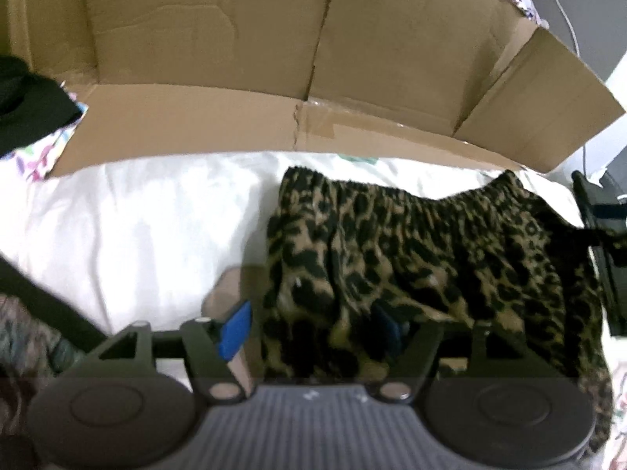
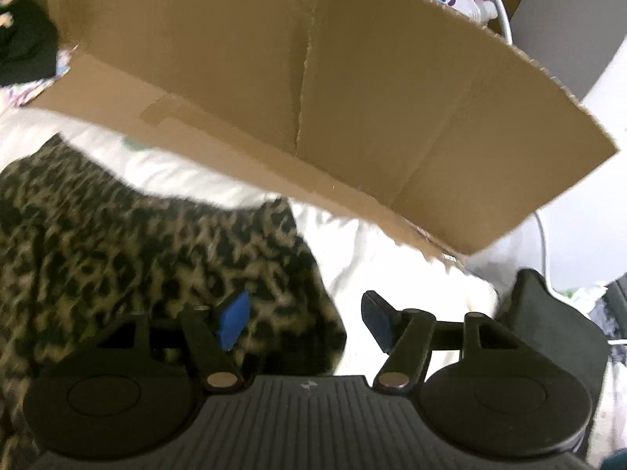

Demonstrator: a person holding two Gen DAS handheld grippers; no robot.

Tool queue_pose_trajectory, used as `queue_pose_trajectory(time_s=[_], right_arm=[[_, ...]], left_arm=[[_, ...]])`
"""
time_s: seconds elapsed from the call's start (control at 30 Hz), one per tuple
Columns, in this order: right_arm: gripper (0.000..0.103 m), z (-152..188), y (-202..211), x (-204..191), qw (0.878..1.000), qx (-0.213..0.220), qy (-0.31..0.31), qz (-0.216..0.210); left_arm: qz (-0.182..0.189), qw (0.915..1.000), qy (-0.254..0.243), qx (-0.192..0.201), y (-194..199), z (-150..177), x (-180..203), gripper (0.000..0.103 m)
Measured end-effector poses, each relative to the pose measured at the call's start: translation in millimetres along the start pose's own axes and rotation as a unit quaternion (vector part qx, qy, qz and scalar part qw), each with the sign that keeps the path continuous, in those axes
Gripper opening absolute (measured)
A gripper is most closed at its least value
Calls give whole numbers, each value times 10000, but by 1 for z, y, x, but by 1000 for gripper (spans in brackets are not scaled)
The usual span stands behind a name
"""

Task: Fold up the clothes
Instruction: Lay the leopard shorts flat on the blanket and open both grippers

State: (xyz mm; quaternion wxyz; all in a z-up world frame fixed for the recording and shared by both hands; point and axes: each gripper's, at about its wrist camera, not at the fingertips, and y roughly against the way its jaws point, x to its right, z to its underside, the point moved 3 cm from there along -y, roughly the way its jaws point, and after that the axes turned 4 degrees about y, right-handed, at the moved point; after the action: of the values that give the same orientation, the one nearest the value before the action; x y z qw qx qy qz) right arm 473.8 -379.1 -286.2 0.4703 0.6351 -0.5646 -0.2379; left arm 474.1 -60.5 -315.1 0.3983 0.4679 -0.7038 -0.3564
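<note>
Looking down left wrist view: left gripper [image 1: 313, 329] jaws apart, near edge of leopard-print garment [image 1: 411, 266] lying between blue pads, nothing pinched, cloth draped over right-hand pad. Garment spread on white bed sheet [image 1: 129, 235], elastic waistband at far side, close to cardboard box [image 1: 274, 58]. For a clean fold: probably best to pinch both layers at corner, lift low, carry toward waistband, keep edges lined up. Open sheet on garment's left, box wall blocking far side, dark clothes heap [image 1: 27, 105] far left. Switching to right wrist view: right gripper [image 2: 305, 323] jaws apart too, left pad over garment's corner, right pad over bare sheet, nothing clamped. Free sheet ahead narrow, box flap overhanging close, dark padded object [image 2: 548, 321] crowding right.
</note>
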Motion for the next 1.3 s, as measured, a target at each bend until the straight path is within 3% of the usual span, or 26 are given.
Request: queue_pose_trajectory(time_s=[0.17, 0.33, 0.6, 0.73, 0.9, 1.13, 1.3], right_arm=[[70, 12, 45, -12, 9995, 124, 301, -44], [70, 21, 87, -3, 9997, 93, -93, -215], [68, 52, 152, -9, 9992, -73, -224, -337], [68, 51, 189, -14, 9993, -45, -160, -330], [68, 41, 243, -20, 9994, 77, -171, -274], [68, 40, 306, -29, 9954, 256, -637, -670], [68, 42, 329, -35, 9940, 354, -595, -851]], left_arm=[[-17, 9999, 65, -96, 30, 15, 2, 70], [31, 9983, 487, -308, 65, 39, -4, 71], [-168, 9959, 741, -485, 121, 73, -5, 71], [-182, 9963, 639, -539, 146, 86, 5, 71], [-180, 9940, 923, -567, 173, 103, 15, 71], [-50, 9962, 694, -517, 213, 111, 45, 72], [-52, 9974, 595, -411, 247, 119, 60, 74]])
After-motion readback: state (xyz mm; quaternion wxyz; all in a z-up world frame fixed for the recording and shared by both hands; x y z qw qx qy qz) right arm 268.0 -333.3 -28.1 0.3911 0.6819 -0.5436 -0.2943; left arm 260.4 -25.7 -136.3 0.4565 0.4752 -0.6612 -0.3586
